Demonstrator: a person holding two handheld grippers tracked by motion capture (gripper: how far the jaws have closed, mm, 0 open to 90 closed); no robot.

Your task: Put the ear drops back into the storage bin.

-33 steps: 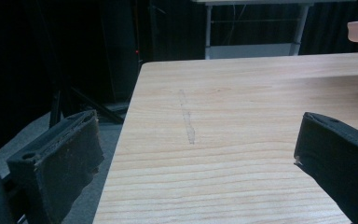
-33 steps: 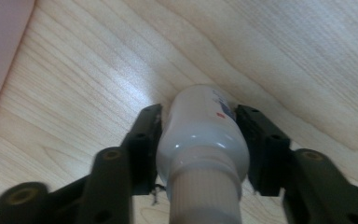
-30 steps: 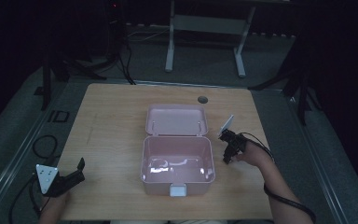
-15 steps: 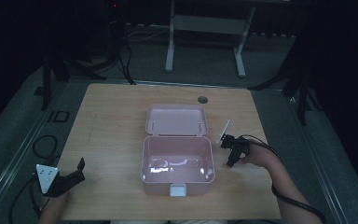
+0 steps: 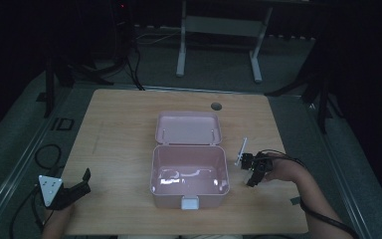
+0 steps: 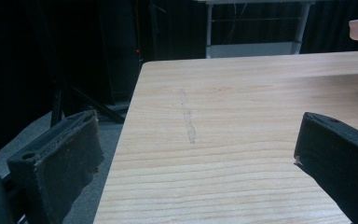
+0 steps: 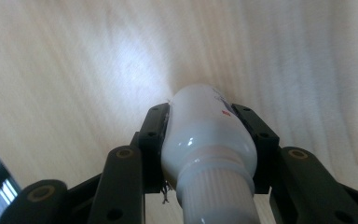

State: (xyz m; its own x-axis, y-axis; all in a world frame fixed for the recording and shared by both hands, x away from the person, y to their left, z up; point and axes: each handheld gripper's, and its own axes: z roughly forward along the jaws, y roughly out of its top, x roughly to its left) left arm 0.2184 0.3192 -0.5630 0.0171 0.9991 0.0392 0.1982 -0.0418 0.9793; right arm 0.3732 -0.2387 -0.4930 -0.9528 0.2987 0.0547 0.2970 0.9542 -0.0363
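Right of the open pink plastic box [image 5: 189,169], my right gripper [image 7: 208,122] has its fingers clamped on a white plastic bottle [image 7: 207,135], ready for boxing; my left gripper [image 6: 200,154] rests released on the wooden counter [image 5: 119,129].

Glossy white plastic bottle [image 7: 208,140], smooth pink plastic box [image 5: 189,172], matt pale wood-grain table [image 5: 119,129], matt black claw pads [image 6: 60,168].
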